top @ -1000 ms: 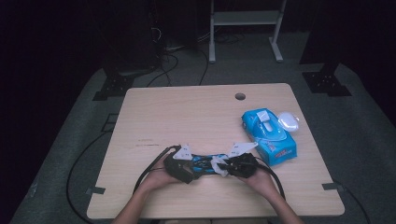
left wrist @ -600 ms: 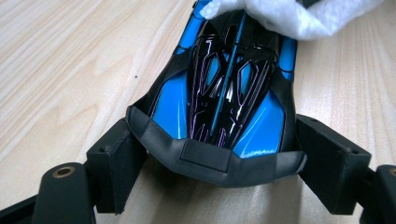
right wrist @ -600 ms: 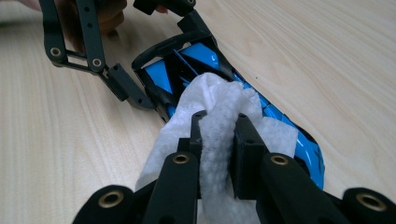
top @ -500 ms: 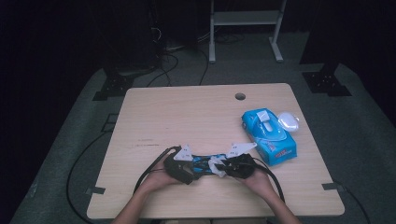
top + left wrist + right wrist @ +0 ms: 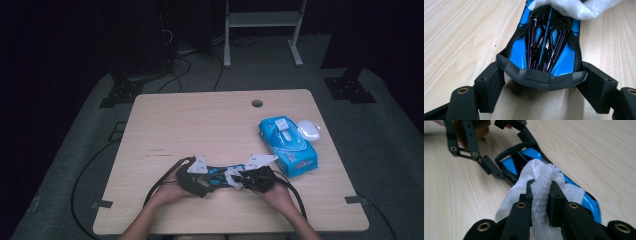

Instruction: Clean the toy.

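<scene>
A blue and black toy car (image 5: 544, 47) lies on the wooden table (image 5: 210, 125) near its front edge. My left gripper (image 5: 543, 85) holds the car by its black rear wing. Its pads (image 5: 490, 82) touch both ends of the wing, and the jaws have just been closing on it. From the other side, my right gripper (image 5: 541, 187) is shut on a white wipe (image 5: 541, 172) that rests on the car's (image 5: 531, 153) roof. In the high view the left gripper (image 5: 212, 177) and the right gripper (image 5: 240, 179) face each other across the car (image 5: 218, 172), with the wipe (image 5: 232, 176) between them.
A blue pack of wipes (image 5: 289, 145) lies on the table to the right, with a small white object (image 5: 308, 130) beside it. A round cable hole (image 5: 257, 103) sits near the far edge. Black cables trail from both grippers off the front edge.
</scene>
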`<state>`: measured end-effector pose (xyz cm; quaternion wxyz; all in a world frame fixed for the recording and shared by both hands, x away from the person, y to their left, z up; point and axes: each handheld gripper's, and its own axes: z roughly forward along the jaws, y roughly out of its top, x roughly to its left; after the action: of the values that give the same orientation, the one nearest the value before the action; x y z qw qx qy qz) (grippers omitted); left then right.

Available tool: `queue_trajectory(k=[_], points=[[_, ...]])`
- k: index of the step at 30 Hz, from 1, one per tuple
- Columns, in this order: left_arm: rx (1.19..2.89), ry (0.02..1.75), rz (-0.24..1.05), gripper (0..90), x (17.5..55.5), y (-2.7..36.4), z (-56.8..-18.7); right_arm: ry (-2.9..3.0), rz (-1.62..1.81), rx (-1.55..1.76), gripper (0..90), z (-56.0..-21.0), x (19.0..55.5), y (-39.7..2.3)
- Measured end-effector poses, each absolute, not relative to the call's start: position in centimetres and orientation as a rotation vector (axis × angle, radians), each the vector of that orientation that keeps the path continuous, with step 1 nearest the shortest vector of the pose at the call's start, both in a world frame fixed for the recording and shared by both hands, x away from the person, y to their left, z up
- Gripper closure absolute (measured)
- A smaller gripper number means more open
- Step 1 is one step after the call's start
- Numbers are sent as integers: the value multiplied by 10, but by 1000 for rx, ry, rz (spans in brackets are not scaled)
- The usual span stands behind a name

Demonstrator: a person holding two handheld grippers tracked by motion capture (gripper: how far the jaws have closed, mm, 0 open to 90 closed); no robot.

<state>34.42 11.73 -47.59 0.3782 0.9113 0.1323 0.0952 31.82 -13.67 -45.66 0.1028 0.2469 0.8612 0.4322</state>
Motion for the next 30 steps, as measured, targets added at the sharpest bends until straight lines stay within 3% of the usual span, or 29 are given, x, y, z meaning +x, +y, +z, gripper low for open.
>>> queue_trajectory(k=[9, 17, 26, 30], points=[[2329, 342, 224, 250, 345, 117, -476, 2502, 1213, 828, 809, -459, 324, -157], [2330, 351, 219, 251, 346, 118, -476, 2524, 1290, 729, 808, -456, 320, -132], [2326, 347, 217, 251, 346, 116, -477, 2487, 1166, 847, 810, -461, 322, -168], [2327, 346, 218, 251, 346, 116, -477, 2521, 1271, 784, 809, -458, 315, -154]])
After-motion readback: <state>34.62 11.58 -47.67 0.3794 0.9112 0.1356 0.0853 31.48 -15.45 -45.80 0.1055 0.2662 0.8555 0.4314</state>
